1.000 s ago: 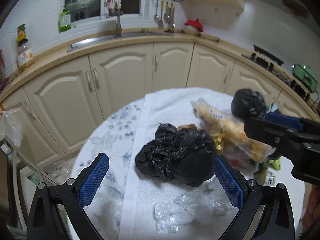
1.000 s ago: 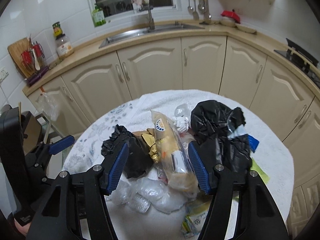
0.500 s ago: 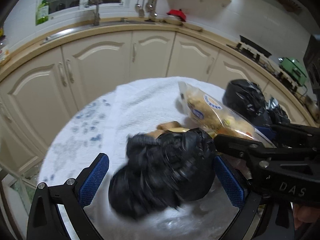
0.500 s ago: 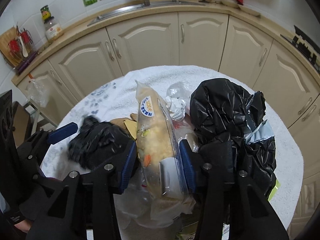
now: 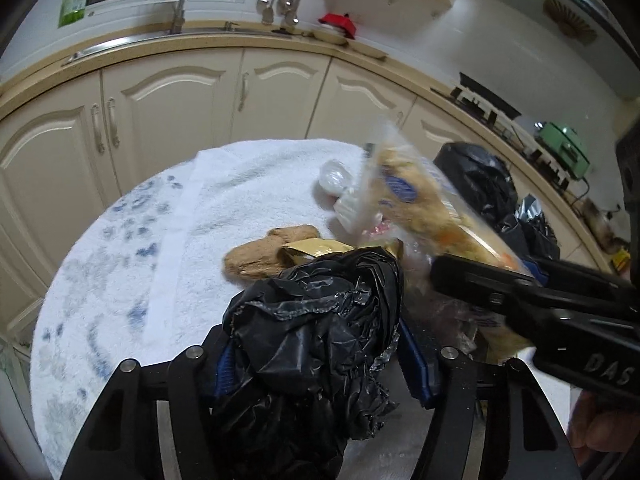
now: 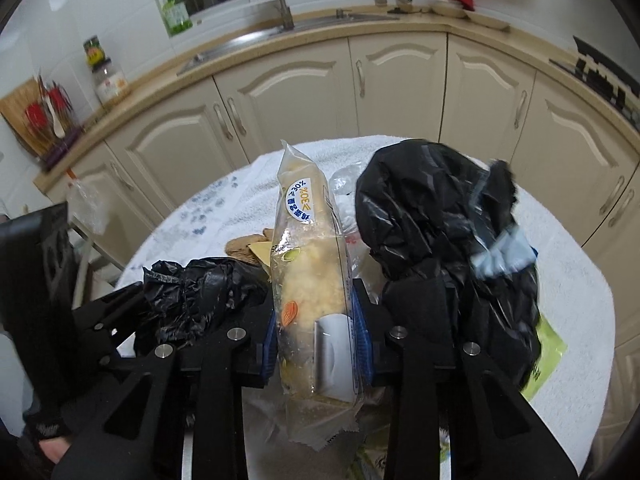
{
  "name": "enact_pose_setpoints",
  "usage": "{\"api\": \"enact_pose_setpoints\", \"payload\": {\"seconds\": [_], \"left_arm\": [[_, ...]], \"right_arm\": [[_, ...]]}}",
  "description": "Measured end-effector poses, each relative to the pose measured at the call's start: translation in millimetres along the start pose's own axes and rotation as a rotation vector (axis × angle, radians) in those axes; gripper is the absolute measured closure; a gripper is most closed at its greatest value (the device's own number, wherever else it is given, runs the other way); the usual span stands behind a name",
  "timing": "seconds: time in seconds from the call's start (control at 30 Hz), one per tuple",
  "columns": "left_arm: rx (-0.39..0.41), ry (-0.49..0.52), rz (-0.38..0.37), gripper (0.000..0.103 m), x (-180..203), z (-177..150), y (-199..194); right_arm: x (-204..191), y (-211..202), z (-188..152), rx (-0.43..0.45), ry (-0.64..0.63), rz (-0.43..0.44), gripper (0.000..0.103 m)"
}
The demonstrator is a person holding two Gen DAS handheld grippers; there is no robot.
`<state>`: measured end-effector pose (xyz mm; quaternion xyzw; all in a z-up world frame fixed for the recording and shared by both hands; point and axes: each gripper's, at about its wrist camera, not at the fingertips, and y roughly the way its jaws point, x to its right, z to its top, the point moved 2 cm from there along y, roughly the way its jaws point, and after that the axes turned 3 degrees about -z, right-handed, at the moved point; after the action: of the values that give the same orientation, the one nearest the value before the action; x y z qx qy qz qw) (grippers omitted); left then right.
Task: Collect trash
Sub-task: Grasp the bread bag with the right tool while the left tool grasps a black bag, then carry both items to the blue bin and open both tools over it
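My left gripper point(image 5: 316, 356) is shut on a crumpled black plastic bag point(image 5: 320, 320), held just above the round table with its white towel point(image 5: 248, 184). My right gripper point(image 6: 316, 332) is shut on a clear snack packet point(image 6: 308, 264) with yellowish crumbs and a blue-white label, standing upright between its blue pads. The packet also shows in the left wrist view point(image 5: 416, 208), tilted, with the right gripper point(image 5: 532, 300) crossing at the right. The left gripper's black bag shows in the right wrist view point(image 6: 200, 292).
A larger black bag point(image 6: 440, 224) lies on the table's right side. A brown lump point(image 5: 260, 252), a gold wrapper point(image 5: 316, 248), clear plastic scraps point(image 5: 336, 176) and a green packet point(image 6: 548, 356) lie nearby. Cream cabinets point(image 5: 176, 104) and the counter curve behind.
Both grippers have closed: the left on the crumpled black bag, the right on the snack packet. The packet has been raised to stand upright.
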<state>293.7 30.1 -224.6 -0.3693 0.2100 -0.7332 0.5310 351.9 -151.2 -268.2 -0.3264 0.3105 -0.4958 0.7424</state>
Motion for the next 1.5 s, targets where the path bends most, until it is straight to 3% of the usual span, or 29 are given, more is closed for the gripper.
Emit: {"api": "enact_pose_setpoints", "payload": {"seconds": [0.2, 0.37, 0.77, 0.93, 1.17, 1.5], "left_arm": [[0.057, -0.040, 0.020, 0.044, -3, -6, -32], [0.108, -0.017, 0.079, 0.044, 5, -16, -63], [0.224, 0.101, 0.074, 0.044, 91, -21, -132], [0.270, 0.161, 0.038, 0.044, 140, -30, -150], [0.317, 0.276, -0.077, 0.044, 216, -48, -157], [0.248, 0.449, -0.261, 0.044, 320, -87, -117]], "right_arm": [[7, -23, -11, 0.032, 0.063, 0.078, 0.071], [7, -41, -19, 0.069, 0.080, 0.112, 0.071], [39, -123, -39, 0.233, 0.144, 0.136, 0.071], [72, -164, -53, 0.309, 0.188, 0.102, 0.071], [132, -237, -86, 0.427, 0.284, 0.001, 0.071], [230, -315, -164, 0.510, 0.508, -0.214, 0.071]]}}
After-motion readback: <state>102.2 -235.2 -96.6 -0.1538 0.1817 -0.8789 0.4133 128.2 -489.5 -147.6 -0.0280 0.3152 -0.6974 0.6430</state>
